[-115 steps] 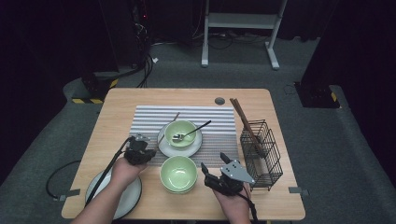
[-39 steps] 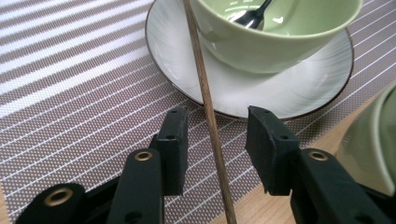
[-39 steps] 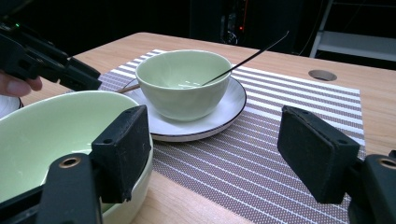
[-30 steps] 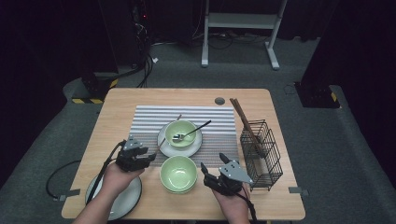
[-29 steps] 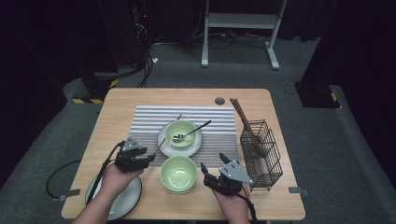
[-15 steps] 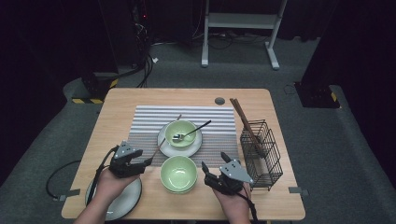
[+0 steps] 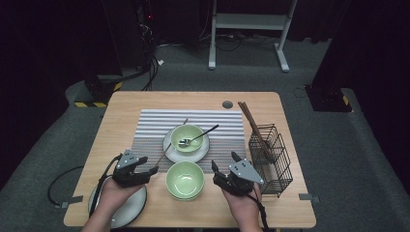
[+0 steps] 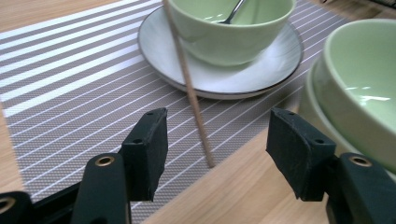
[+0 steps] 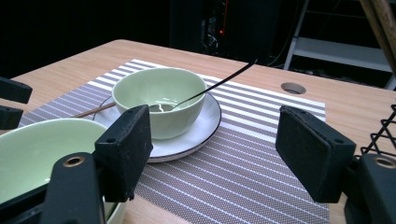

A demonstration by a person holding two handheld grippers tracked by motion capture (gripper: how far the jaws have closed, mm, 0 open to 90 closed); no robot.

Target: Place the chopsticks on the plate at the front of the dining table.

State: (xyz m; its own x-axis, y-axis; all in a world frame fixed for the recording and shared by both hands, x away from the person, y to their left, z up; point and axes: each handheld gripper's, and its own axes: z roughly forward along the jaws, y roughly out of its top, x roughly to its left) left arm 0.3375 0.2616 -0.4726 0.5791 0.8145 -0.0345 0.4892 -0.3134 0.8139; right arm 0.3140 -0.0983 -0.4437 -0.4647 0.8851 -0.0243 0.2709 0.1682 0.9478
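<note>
1. The left gripper (image 7: pixel 145 170) is seen with its jaws spread wide; they have just been opening. A thin wooden chopstick (image 8: pixel 189 84) stands between the pads untouched, its lower tip on the wooden table (image 7: pixel 145 104) just off the edge of the striped placemat (image 7: pixel 154 125), its upper end cut off by the frame.
2. The right gripper (image 7: pixel 223 164) is also held wide open, with nothing between its jaws.
3. The near green bowl (image 7: pixel 184 179), between the two grippers, is seen stacked in another bowl whose rim is barely made out beneath it; it looks empty.
4. The far green bowl (image 7: pixel 187 137) is set on a white saucer (image 7: pixel 205 147), and a spoon (image 7: pixel 198 137) lies in it.
5. A grey plate (image 7: pixel 130 212) is largely hidden under the left hand.
6. A black wire basket (image 7: pixel 270 159) at the right holds dark chopsticks (image 7: pixel 251 121) leaning outward.
</note>
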